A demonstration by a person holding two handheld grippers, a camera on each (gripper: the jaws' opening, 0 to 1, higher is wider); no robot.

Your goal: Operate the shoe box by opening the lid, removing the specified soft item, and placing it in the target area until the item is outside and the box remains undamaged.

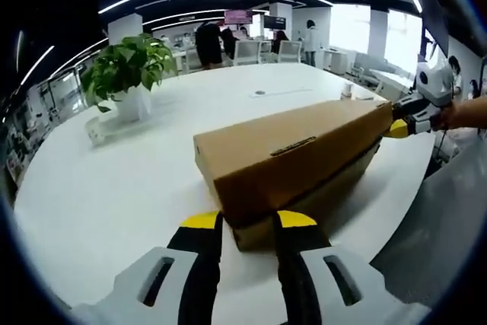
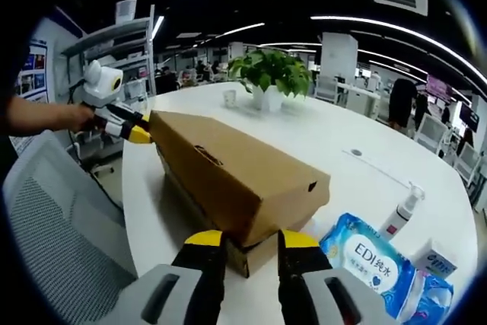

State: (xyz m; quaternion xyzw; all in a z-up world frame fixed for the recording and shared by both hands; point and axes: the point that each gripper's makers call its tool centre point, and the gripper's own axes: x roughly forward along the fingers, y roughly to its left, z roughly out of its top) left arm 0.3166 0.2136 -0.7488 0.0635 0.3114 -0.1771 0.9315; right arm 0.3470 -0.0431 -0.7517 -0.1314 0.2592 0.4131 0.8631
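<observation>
A: Left gripper view: the left gripper point(image 1: 249, 222) is straddling the box point(image 1: 293, 159) end on the table point(image 1: 114, 195), jaws parted around its lid point(image 1: 304, 131) edge; no clamping visible.

B: Right gripper view: the right gripper point(image 2: 251, 243) is doing likewise at the other end. The soft item isn't visible. With 2 grippers lifting unevenly, the cardboard could tear or slide toward the wipes point(image 2: 367, 262).

Left gripper point(image 1: 249, 226) apparently gripping shoe box point(image 1: 293, 156) end.
</observation>
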